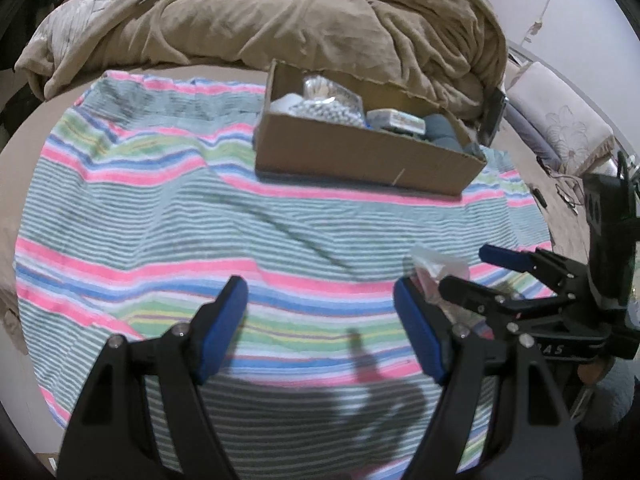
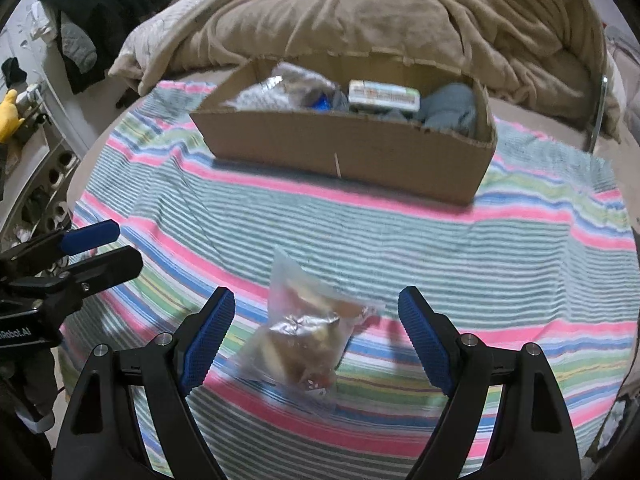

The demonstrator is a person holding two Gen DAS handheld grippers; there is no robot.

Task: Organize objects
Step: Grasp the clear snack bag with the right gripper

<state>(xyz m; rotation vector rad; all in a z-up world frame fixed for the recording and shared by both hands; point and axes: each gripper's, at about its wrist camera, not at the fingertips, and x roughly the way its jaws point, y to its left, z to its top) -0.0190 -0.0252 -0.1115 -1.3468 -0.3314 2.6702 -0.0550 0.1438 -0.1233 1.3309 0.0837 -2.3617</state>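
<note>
The right gripper (image 2: 316,312) is hanging spread wide, its blue pads on either side of a clear plastic bag (image 2: 306,336) and gripping nothing. The bag is lying on the striped towel (image 2: 440,248), in front of the cardboard box (image 2: 344,148), and is holding brownish lumps too blurred to identify. It is looking light, soft and slippery; the film will probably crumple and slide under the pads, so pinching across the full middle, where the contents give bulk, seems safer than catching the thin loose corner. The left gripper (image 1: 320,300) is also spread wide and empty, hovering over bare towel. The box, near the rumpled tan blanket (image 2: 360,12), is already holding several items.
</note>
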